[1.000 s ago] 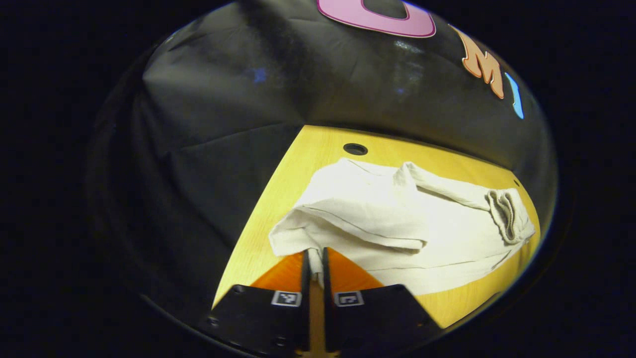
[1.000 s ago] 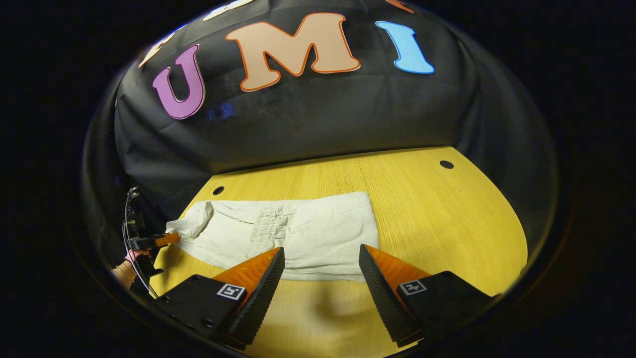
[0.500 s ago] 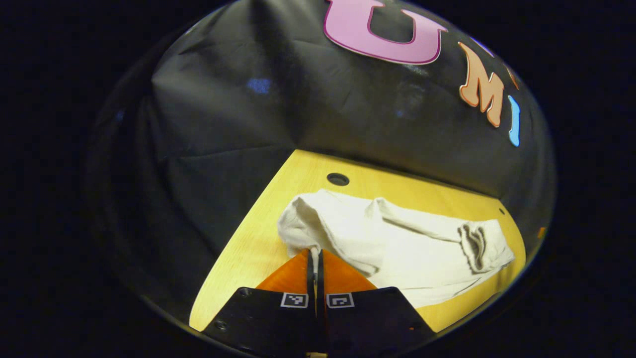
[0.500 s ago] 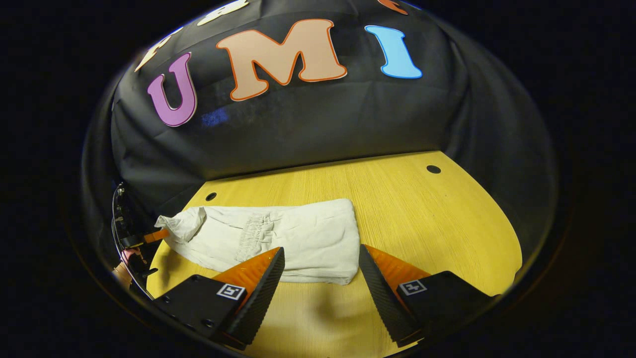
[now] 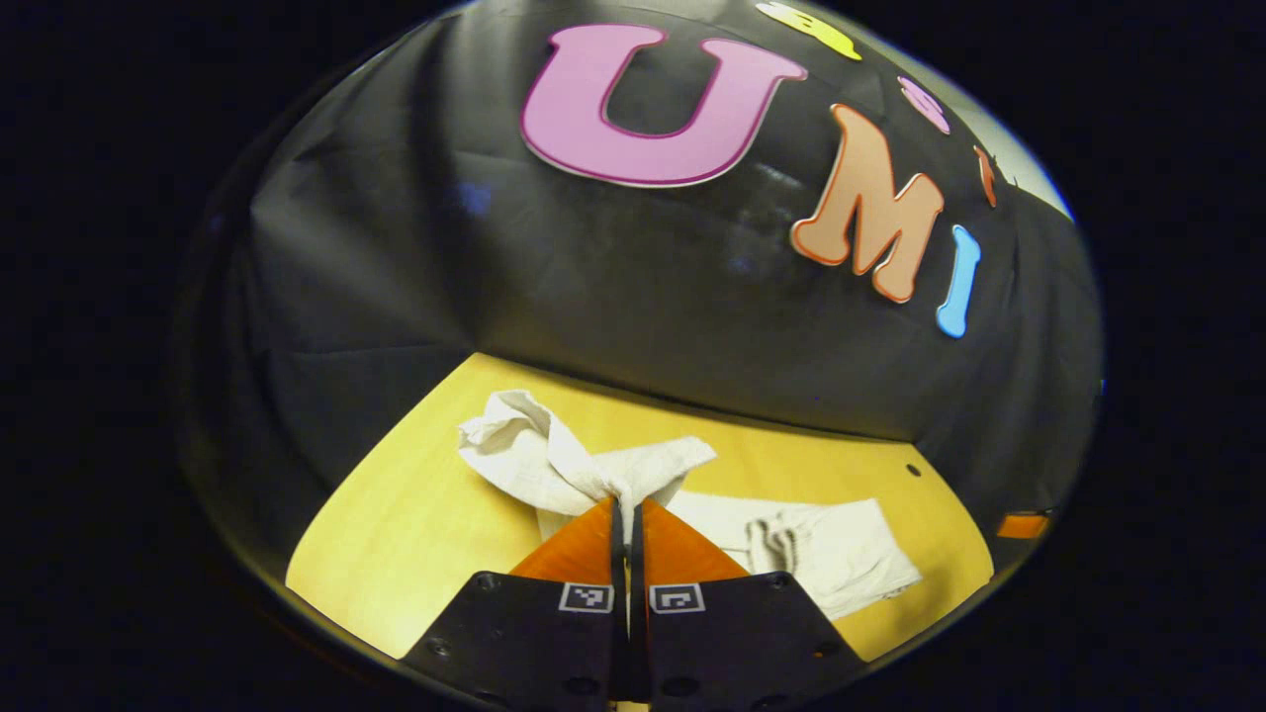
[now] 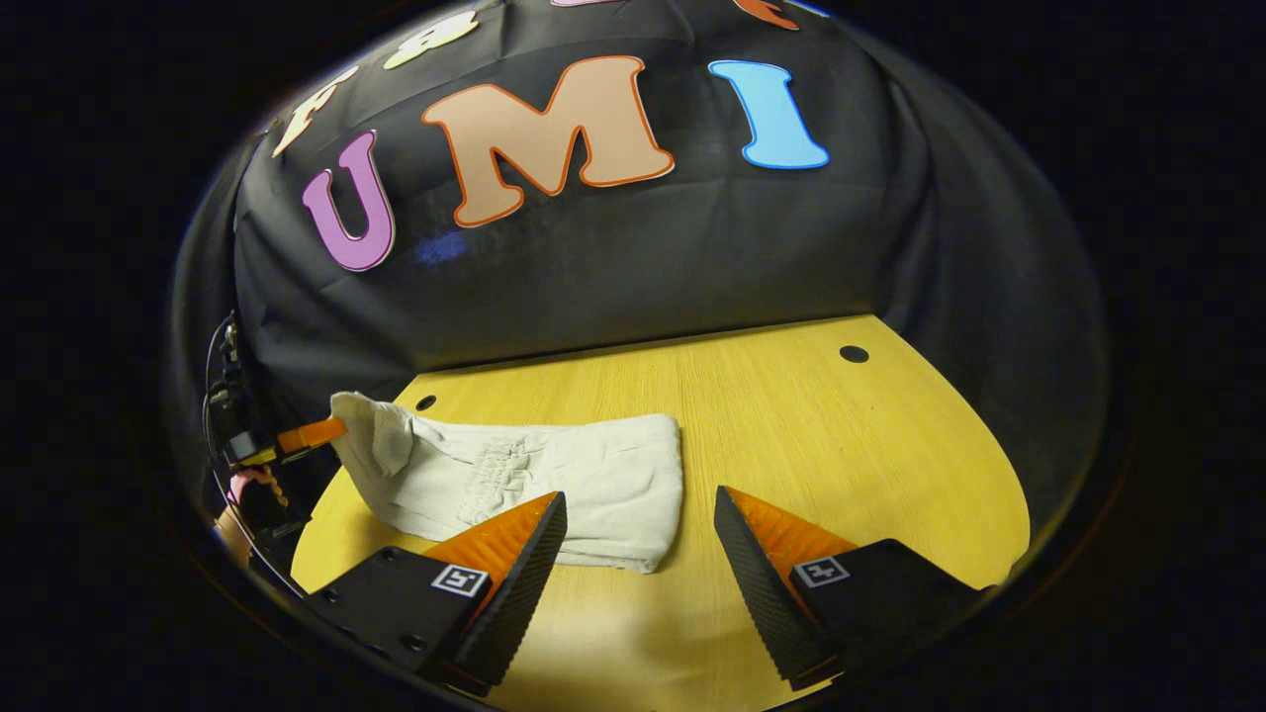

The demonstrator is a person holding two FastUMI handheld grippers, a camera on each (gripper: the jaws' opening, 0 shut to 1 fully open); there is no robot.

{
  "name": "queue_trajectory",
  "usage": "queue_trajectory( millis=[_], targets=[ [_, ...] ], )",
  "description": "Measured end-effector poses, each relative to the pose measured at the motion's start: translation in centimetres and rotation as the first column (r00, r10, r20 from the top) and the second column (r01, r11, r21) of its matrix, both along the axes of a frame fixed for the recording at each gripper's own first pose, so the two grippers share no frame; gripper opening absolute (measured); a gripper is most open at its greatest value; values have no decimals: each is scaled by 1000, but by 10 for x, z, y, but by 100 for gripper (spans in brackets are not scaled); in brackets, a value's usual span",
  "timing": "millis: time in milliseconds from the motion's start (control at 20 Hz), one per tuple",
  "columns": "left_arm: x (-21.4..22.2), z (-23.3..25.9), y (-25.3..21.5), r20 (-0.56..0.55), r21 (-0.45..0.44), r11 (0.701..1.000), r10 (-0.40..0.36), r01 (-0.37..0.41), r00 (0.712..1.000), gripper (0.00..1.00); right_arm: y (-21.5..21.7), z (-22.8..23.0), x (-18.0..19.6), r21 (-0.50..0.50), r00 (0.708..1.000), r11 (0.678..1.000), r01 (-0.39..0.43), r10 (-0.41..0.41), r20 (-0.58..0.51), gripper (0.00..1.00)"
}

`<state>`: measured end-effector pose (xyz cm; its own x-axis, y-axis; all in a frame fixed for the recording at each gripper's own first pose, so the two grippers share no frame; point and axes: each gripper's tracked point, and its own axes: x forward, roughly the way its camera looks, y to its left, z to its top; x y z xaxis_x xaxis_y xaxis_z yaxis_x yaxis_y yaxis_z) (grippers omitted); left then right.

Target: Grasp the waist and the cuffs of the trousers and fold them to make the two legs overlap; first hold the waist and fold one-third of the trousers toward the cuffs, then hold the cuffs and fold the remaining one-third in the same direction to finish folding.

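Note:
Cream trousers (image 6: 584,475) lie partly folded on the yellow table (image 6: 841,445), their gathered elastic waist (image 6: 499,470) resting on top of the legs. My left gripper (image 5: 623,506) is shut on the cuff end (image 5: 554,460) and holds it raised off the table. The rest of the trousers (image 5: 841,554) lies flat beyond it to the right. In the right gripper view the left gripper (image 6: 309,435) shows at the far left, pinching that raised end (image 6: 371,435). My right gripper (image 6: 641,504) hovers open over the near edge of the folded part, with nothing between its fingers.
The black cloth wall closes off the table's far and side edges. Small round holes (image 6: 854,353) (image 6: 425,402) sit near the table's back corners. Bare tabletop stretches to the right of the trousers. A hand (image 6: 237,524) holds the left gripper.
The left gripper, still shut on the cuff end, has lifted it off the table. The right gripper has stayed open and drifted slightly back from the trousers.

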<state>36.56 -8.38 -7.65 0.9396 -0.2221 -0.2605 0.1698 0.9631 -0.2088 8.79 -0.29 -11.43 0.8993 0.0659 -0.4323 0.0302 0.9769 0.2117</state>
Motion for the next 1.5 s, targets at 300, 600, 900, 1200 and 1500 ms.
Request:
queue_trajectory(
  millis=[300, 600, 900, 1200, 1500],
  targets=[
    [-13, 46, -111, 79, 64, 993, -101, 96, 992, 0, -51, -3, -12, 36, 1000, 999, -16, 16, -2, 96],
    [-33, 48, -233, 85, 172, 954, -263, 246, 961, 0, -92, -7, -16, 48, 1000, 999, -25, 25, 10, 96],
    [-63, -10, -318, -4, 255, 892, -386, 375, 922, 0, -113, -13, -26, 47, 999, 998, -35, 34, 6, 96],
    [-80, -84, -349, -126, 272, 863, -407, 426, 905, 10, -114, -14, -37, 57, 998, 996, -63, 62, 7, 96],
    [-102, -72, -326, -98, 208, 912, -340, 353, 935, 99, -95, -6, -43, 67, 992, 990, -124, 122, 40, 96]
  ],
)
